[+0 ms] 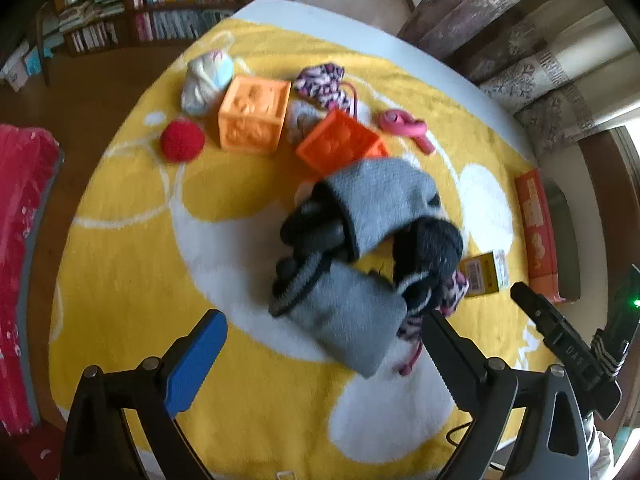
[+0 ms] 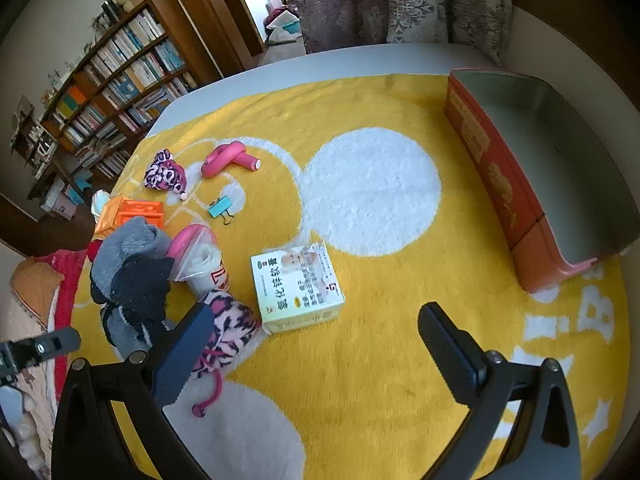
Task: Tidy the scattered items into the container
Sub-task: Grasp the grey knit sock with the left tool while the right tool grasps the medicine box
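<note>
On a yellow and white blanket point(image 1: 120, 264) lies a heap of grey and black socks point(image 1: 352, 248) just ahead of my open, empty left gripper point(image 1: 320, 348). Beyond it sit two orange cubes point(image 1: 254, 118), a red ball point(image 1: 182, 140), a pink tool point(image 1: 404, 124) and patterned pink pouches point(image 1: 320, 80). My right gripper point(image 2: 316, 340) is open and empty above the blanket, near a white medicine box point(image 2: 298, 284) and a pink patterned pouch point(image 2: 228, 328). The orange container point(image 2: 520, 184) with a grey inside stands at the right, empty.
A teal binder clip point(image 2: 220, 208), a pink-lidded cup point(image 2: 200, 260) and a pink tool point(image 2: 228, 158) lie left of the box. Bookshelves point(image 2: 112, 92) stand beyond the bed's far edge. A red quilt point(image 1: 20, 240) lies at the left. Curtains point(image 2: 400, 0) hang behind.
</note>
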